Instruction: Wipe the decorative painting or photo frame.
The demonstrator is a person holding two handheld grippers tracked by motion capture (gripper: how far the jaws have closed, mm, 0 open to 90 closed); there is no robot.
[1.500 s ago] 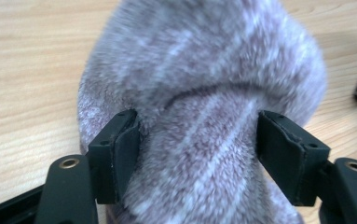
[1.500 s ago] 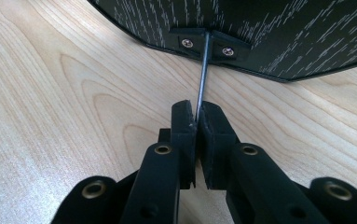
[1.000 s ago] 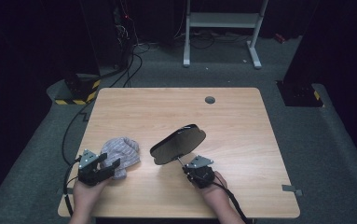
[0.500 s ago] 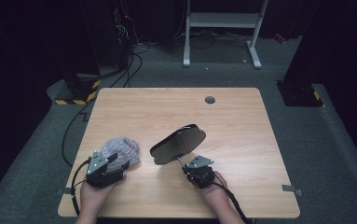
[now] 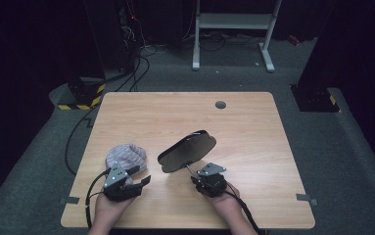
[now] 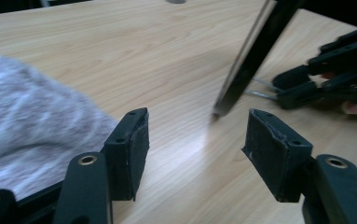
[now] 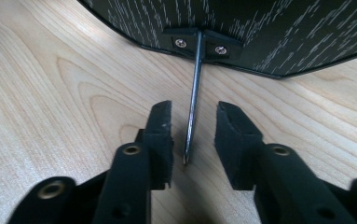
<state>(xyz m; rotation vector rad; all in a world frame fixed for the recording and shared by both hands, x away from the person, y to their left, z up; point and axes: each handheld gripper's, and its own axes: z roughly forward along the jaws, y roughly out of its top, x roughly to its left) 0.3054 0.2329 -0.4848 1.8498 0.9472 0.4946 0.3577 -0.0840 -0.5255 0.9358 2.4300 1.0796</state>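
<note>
Now, line by line:
Your right claw: its jaws have just been opening; the thin metal rod stands between the pads, a gap on each side, nothing pressing on it.
Dark panel: tilted, its low edge on the counter, just ahead of your right claw; the rod is fixed to its back by a small two-screw bracket.
Your left claw: about half open, jaws have just been closing a little; bare counter between the pads, nothing held.
Grey knitted cloth: a soft heap on the counter, just beside your left claw's left jaw; whether it touches, you cannot tell.
Cloth and panel: near each other, apart.
</note>
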